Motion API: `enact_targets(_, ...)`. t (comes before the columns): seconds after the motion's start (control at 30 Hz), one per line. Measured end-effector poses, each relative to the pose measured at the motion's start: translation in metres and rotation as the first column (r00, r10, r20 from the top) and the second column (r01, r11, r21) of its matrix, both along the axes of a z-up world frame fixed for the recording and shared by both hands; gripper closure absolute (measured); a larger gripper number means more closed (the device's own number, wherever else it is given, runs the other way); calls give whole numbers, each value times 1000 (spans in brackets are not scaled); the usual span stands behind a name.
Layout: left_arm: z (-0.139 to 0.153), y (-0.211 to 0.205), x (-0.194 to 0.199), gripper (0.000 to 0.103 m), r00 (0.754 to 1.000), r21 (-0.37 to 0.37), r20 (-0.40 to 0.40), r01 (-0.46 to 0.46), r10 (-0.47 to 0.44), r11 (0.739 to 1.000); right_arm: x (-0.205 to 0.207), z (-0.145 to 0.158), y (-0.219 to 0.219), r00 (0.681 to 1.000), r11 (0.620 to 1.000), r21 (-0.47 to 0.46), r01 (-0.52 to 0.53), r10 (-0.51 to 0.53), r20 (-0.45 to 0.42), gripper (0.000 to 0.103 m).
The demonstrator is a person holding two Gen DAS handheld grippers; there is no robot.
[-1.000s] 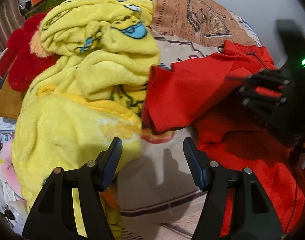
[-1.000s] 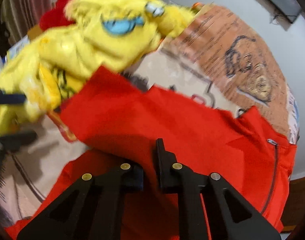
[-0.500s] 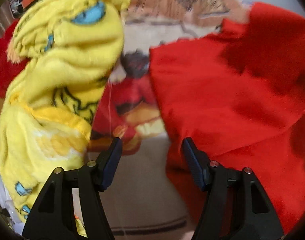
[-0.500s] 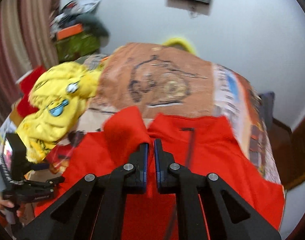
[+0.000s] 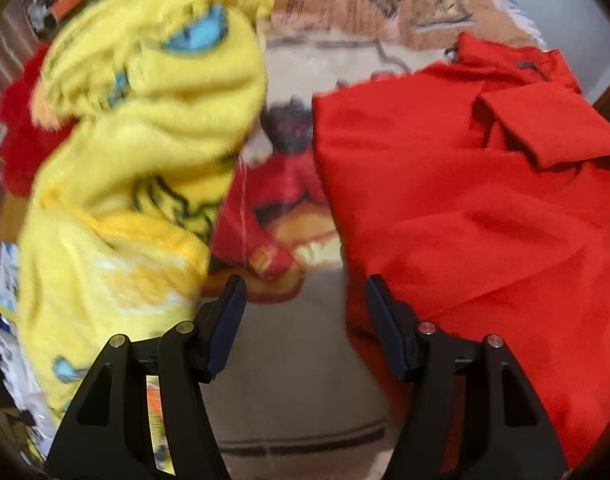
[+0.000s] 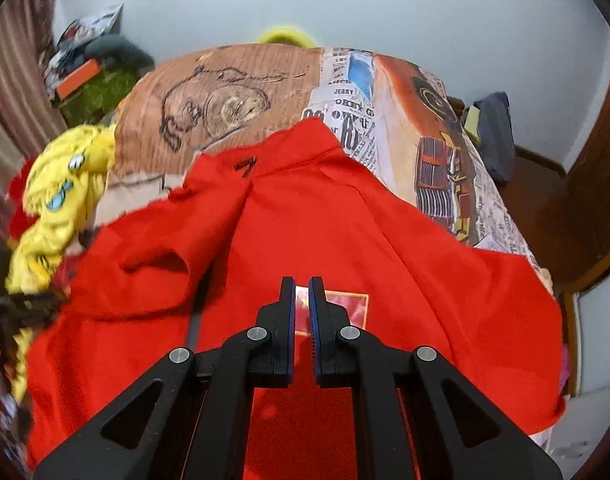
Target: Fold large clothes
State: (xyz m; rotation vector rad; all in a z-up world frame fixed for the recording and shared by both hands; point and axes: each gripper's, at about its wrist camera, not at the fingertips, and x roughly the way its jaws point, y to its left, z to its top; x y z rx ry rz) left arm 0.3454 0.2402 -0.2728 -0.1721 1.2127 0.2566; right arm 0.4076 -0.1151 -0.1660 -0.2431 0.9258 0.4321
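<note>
Right wrist view shows the red garment [image 6: 345, 232] spread across the near part of the bed [image 6: 437, 148], its collar end toward the far side and a short dark zip [image 6: 245, 166] near that collar. One sleeve [image 6: 145, 264] is folded inward over the garment's left half, and a small rectangular patch [image 6: 345, 302] sits on the chest just beyond the fingertips. The right gripper [image 6: 302, 284] hangs above the garment with its jaws drawn almost together, only a thin slit between the blue pads, and no cloth is caught between them.

From the left wrist view the same red garment [image 5: 465, 208] fills the right half of the frame, with a folded sleeve [image 5: 545, 128] lying across its upper part. The left gripper [image 5: 305, 304] stands about half open over bare bedcover, holding nothing; its right finger is just beside the garment's edge, though whether it touches I cannot tell.

Left of the garment lies a heap of yellow fleece clothing [image 5: 137, 152] with blue cartoon eyes, apart from the red cloth, with the printed bedcover [image 5: 289, 200] showing between them. Behind the heap a red fluffy item [image 5: 21, 136] peeks out
</note>
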Motion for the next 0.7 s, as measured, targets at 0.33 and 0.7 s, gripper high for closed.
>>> enact_targets(0.33, 46, -26, -4, 41, 988, 18, 133, 79, -81, 997, -30, 9, 96, 928, 937, -156, -314, 337, 160, 34)
enact_targets(0.7, 6, -24, 24, 41, 994, -69, 91, 75, -69, 995, -19, -88, 191, 856, 765, -416, -492, 511, -73, 36)
